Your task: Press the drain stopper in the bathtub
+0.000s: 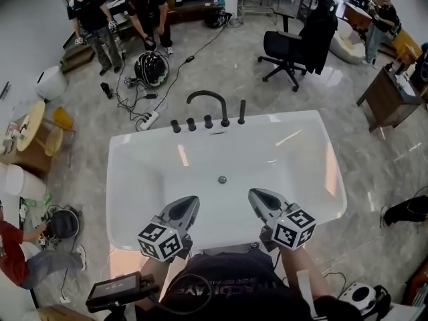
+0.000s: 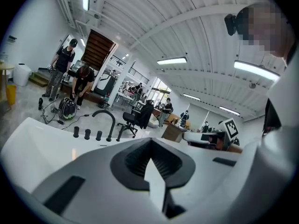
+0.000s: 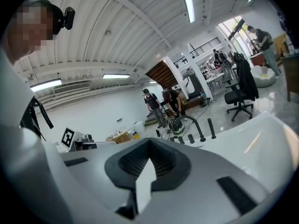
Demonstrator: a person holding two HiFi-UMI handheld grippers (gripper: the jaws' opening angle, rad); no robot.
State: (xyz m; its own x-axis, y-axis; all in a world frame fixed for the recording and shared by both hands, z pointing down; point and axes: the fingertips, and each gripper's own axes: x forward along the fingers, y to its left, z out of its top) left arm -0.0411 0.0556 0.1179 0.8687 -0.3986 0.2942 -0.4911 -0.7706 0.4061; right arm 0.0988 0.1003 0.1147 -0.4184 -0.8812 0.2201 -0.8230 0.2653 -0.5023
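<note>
Head view, looking steeply down: a white tub (image 1: 127, 179) fills the middle of the frame, and the small round stopper (image 1: 222, 179) sits in its floor at frame centre, with nothing touching it. The left gripper (image 1: 190, 204) and right gripper (image 1: 256, 196) hover at lower centre over the near rim. Each has its jaws pressed together on nothing and its tip aimed at the stopper but well apart from it, likely so a closed tip can press like a blunt finger. The tub is glossy and bare, with a black faucet (image 1: 208, 100) on its far rim; around it are grey marble floor (image 1: 374, 172), a chair (image 1: 294, 49) at upper right, and cables (image 1: 137, 102) and people at upper left.
</note>
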